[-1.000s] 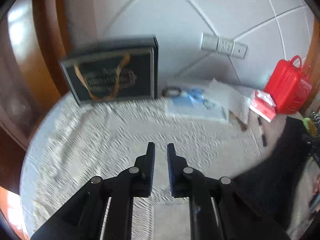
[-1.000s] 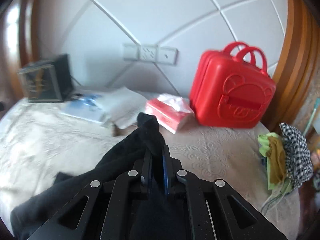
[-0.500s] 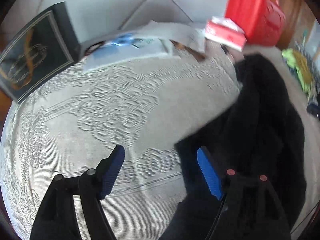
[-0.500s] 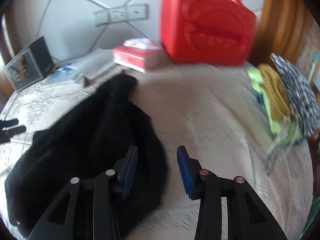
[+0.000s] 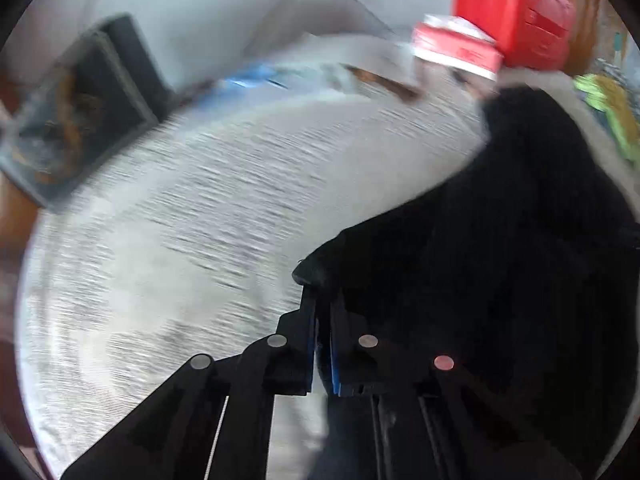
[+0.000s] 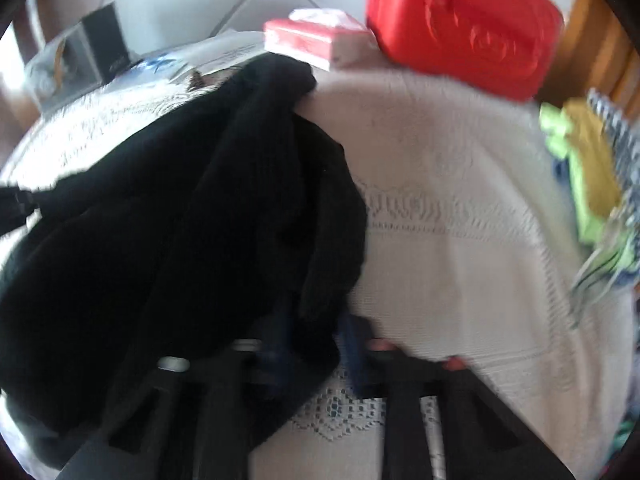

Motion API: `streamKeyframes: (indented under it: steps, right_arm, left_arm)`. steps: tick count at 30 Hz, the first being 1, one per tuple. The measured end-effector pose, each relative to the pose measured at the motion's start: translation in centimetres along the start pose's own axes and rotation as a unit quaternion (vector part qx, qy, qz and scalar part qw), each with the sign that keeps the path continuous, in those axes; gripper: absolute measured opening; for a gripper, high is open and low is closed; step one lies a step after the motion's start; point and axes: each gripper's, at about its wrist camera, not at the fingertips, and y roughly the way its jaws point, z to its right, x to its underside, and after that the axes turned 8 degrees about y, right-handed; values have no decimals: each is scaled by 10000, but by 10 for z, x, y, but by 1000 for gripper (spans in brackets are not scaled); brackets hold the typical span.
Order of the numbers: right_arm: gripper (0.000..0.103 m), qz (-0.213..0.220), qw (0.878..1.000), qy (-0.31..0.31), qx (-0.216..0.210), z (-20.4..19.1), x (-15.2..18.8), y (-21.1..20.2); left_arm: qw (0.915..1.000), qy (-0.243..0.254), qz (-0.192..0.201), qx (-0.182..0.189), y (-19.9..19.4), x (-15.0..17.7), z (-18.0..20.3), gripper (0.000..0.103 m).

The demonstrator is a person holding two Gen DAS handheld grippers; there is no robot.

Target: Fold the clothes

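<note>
A black garment (image 5: 500, 260) lies crumpled on the cream lace cover (image 5: 200, 220). In the left wrist view my left gripper (image 5: 322, 300) is shut, and the garment's near left corner sits at its fingertips, pinched between the blue pads. In the right wrist view the garment (image 6: 180, 220) fills the left half. My right gripper (image 6: 316, 340) is low over the cover at the garment's right edge. Its jaws are closing, with a thick fold of the black cloth filling the gap between them. Both views are blurred.
A red plastic case (image 6: 460, 28) and a red tissue pack (image 6: 316, 40) stand at the back by the wall. A dark box (image 5: 80, 112) and papers (image 5: 300, 68) are at the back left. A pile of green, yellow and checked clothes (image 6: 580, 168) lies on the right.
Both grippers came down toward the cover. The right let go of the black cloth, the left opened wide, and both have closed again on the garment's near edges.
</note>
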Motion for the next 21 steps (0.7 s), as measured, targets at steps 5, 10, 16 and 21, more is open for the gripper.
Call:
streamKeyframes:
  steps: [5, 10, 16, 21]
  right_arm:
    - [12, 913, 9936, 49, 665, 9, -25, -41]
    - [55, 929, 9949, 326, 199, 7, -50, -30]
    - [82, 1178, 9900, 612, -472, 14, -25, -63]
    - [82, 986, 9867, 619, -1130, 1, 26, -95]
  left_arm:
    - [9837, -650, 461, -1611, -26, -30, -79, 7]
    - [9829, -1530, -169, -1011, -14, -31, -141, 20]
    - [9865, -1633, -120, 50, -52, 36, -133, 20]
    - [9859, -1525, -146, 668, -90, 119, -95, 22]
